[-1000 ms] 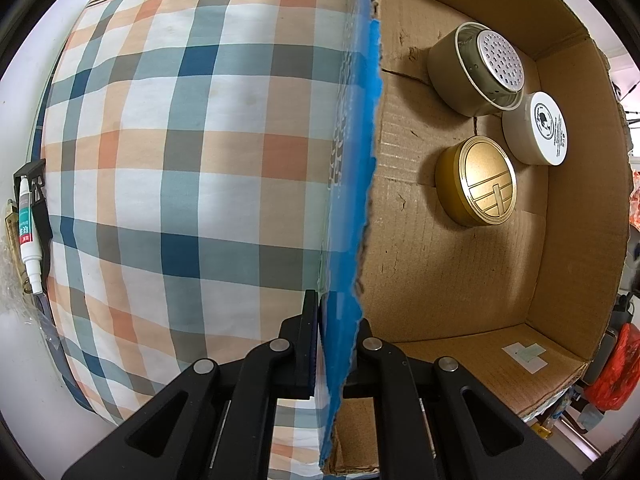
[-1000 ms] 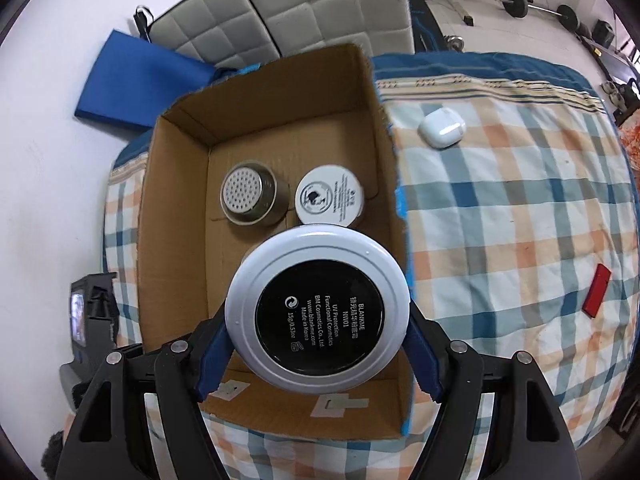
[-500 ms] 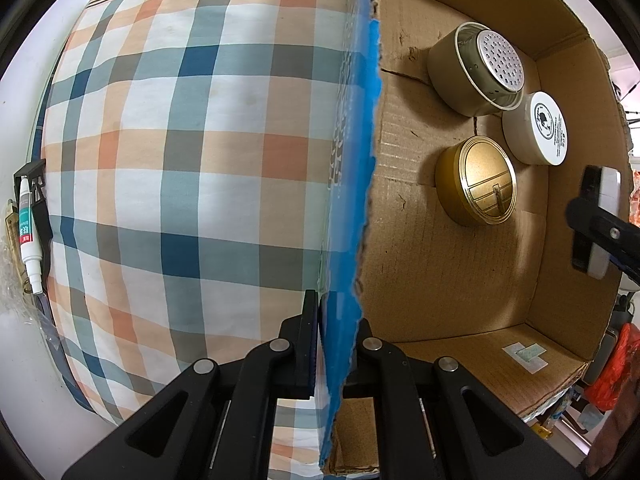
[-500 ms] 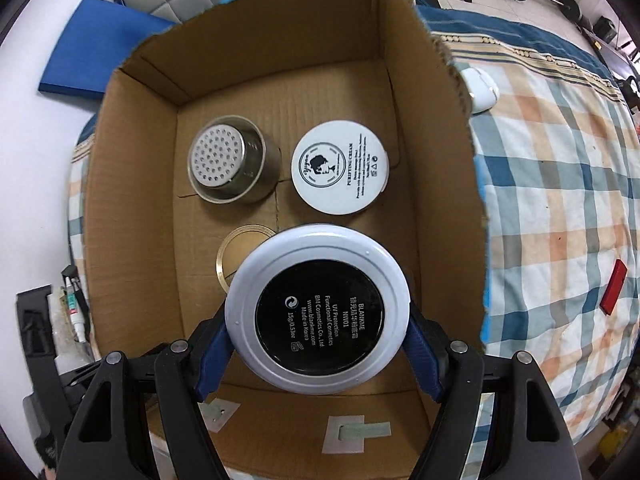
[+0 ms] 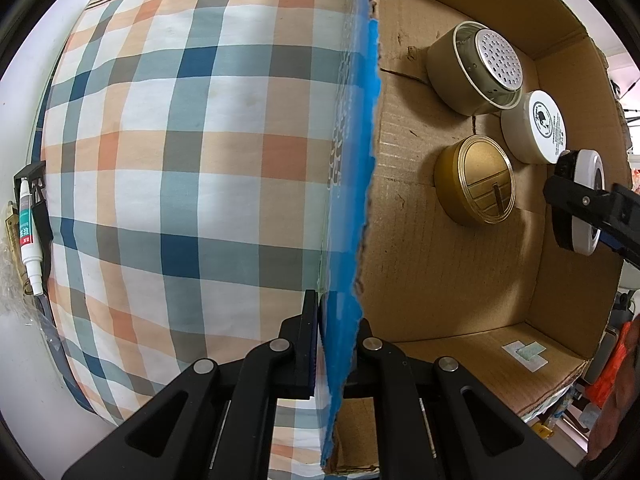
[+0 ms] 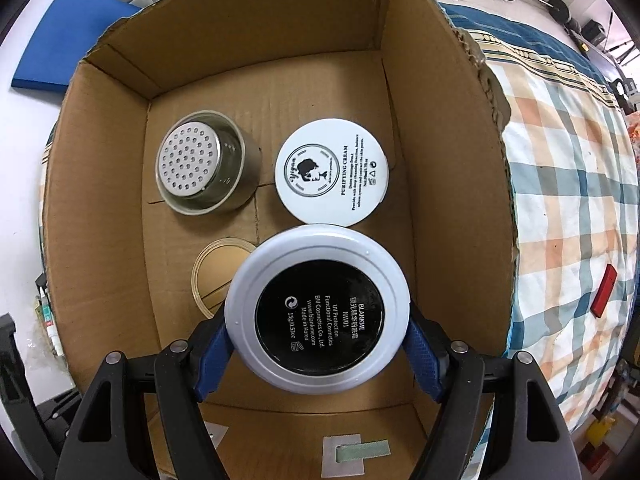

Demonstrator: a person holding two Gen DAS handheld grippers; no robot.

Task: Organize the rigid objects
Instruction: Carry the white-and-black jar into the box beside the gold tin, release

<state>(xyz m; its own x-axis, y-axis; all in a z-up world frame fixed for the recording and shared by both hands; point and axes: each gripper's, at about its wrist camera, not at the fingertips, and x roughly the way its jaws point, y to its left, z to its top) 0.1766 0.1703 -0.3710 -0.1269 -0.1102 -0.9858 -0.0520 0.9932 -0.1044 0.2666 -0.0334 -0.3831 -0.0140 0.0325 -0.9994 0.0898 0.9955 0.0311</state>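
Three round containers are already set in the brown cardboard box point(image 6: 440, 208). A fourth, the white-rimmed black compact point(image 6: 318, 312), is gripped by the right gripper point(image 6: 318, 320) at frame centre, not yet placed. The box wall is clamped by the left gripper point(image 5: 334, 344). A red flat item point(image 6: 603, 290) at right remains outside.

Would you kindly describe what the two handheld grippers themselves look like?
Both are matte black plastic linkages with round silver pivot pins. The right gripper has curved blue textured fingers; the left gripper has flat black fingers with blue lining. No cables, sleeves or markings show.
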